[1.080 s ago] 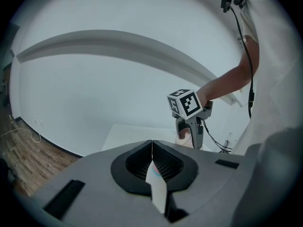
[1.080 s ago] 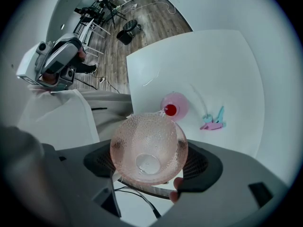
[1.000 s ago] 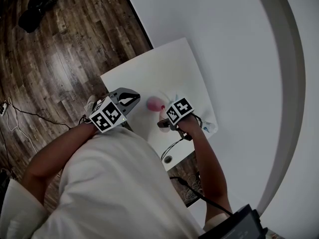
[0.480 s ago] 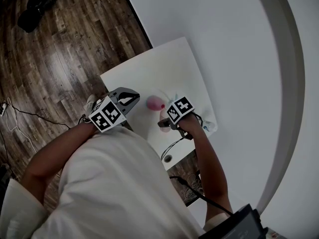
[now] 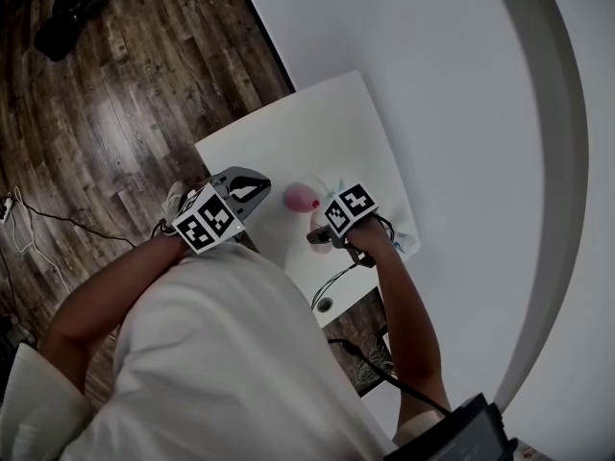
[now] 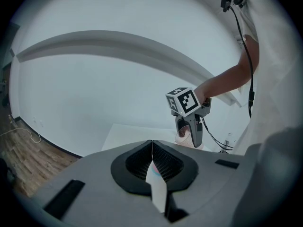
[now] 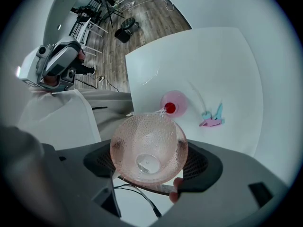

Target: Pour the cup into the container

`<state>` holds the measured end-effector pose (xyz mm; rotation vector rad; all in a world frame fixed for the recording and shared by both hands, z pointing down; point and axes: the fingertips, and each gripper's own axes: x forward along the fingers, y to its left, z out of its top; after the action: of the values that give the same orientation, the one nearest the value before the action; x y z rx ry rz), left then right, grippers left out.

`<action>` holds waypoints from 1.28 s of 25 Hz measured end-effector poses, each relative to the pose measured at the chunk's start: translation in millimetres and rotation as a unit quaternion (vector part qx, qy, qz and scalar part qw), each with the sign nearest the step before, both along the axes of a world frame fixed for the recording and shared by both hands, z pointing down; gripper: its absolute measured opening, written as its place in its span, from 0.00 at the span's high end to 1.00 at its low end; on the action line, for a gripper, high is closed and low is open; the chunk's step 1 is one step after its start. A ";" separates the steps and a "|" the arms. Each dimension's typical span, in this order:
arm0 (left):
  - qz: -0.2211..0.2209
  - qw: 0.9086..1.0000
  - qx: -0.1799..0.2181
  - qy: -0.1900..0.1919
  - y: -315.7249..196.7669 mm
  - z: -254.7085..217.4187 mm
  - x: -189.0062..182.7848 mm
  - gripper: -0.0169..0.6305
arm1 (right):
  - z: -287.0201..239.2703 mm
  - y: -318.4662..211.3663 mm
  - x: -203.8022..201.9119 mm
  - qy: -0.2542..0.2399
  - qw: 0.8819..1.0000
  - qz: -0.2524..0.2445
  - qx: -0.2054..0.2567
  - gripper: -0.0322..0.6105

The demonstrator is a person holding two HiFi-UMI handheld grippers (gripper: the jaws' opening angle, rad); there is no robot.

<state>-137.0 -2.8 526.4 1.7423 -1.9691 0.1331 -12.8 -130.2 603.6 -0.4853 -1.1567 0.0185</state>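
Observation:
My right gripper point(image 7: 150, 161) is shut on a clear, dimpled pinkish cup point(image 7: 147, 136), which is tipped forward with its mouth facing the camera. A thin trickle runs from the cup's lip down into a small pink container point(image 7: 174, 103) holding red liquid on the white table point(image 7: 222, 60). In the head view the right gripper point(image 5: 322, 234) hangs just right of the container point(image 5: 300, 198). My left gripper point(image 5: 252, 188) is shut and hovers at the table's left edge, away from the cup. From the left gripper view its jaws point(image 6: 152, 148) meet, and the right gripper point(image 6: 189, 126) shows beyond them.
A small pink and teal item point(image 7: 212, 119) with a thin white cord lies on the table to the right of the container. The table stands against a white wall point(image 5: 432, 65), with dark wood floor point(image 5: 115, 84) to its left. A black cable point(image 5: 336, 281) hangs at the near table edge.

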 end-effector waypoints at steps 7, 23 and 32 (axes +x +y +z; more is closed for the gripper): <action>-0.002 1.000 0.001 0.000 1.1 -0.2 -1.5 0.96 | -1.4 0.9 -0.8 0.004 1.000 -0.003 0.000 0.35; -0.002 1.000 0.002 0.002 2.5 2.4 -3.6 0.96 | -1.8 0.7 -1.6 0.014 1.000 -0.005 0.000 0.35; -0.003 1.000 0.003 0.001 1.1 2.3 -3.4 0.96 | -3.7 0.7 -0.7 0.019 1.000 -0.010 -0.001 0.35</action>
<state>-140.4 -1.7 528.7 1.7391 -1.9758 0.1240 -13.5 -129.5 599.9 -0.4957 -1.1152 0.0119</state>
